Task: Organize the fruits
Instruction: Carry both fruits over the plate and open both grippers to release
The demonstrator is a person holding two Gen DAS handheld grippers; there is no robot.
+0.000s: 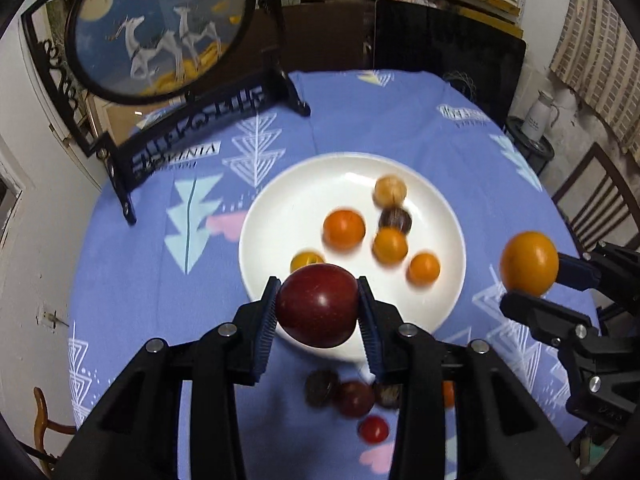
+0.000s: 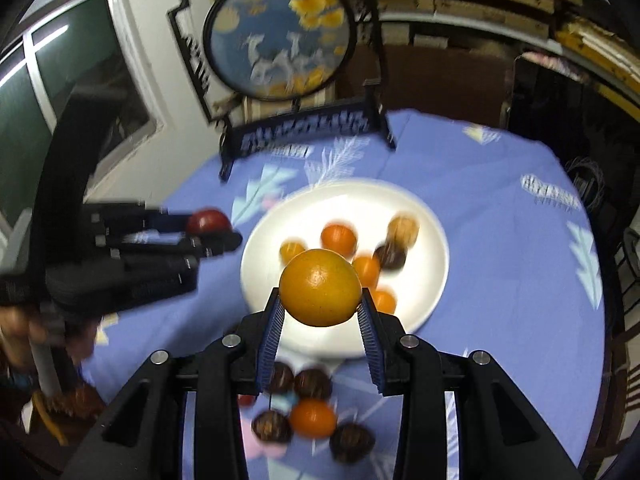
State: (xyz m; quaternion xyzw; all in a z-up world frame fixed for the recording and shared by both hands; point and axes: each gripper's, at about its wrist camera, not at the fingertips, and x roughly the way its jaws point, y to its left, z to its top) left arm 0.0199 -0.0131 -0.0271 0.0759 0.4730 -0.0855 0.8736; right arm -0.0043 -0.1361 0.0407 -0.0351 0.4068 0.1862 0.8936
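Left wrist view: left gripper (image 1: 318, 308) clamps a red apple (image 1: 317, 305) over the plate (image 1: 280, 188) near rim. Right gripper (image 2: 320, 310) clamps an orange (image 2: 320, 287) above plate too. Risk: dropped from height, fruit w/ round sides could roll off, or knock the small oranges (image 1: 344, 229) out.

I'm looking at a round counter covered in a periwinkle-blue cloth printed with white and pale-blue tree shapes (image 1: 360, 120). Sitting on it near the middle is a round white ceramic plate (image 1: 288, 200). At the far left edge stands a black openwork frame holding a round blue deer painting (image 1: 160, 28). On the near side, just off the plate's rim, I've got a loose cluster of small dark, red and orange fruits (image 2: 312, 416) lying straight on the cloth.
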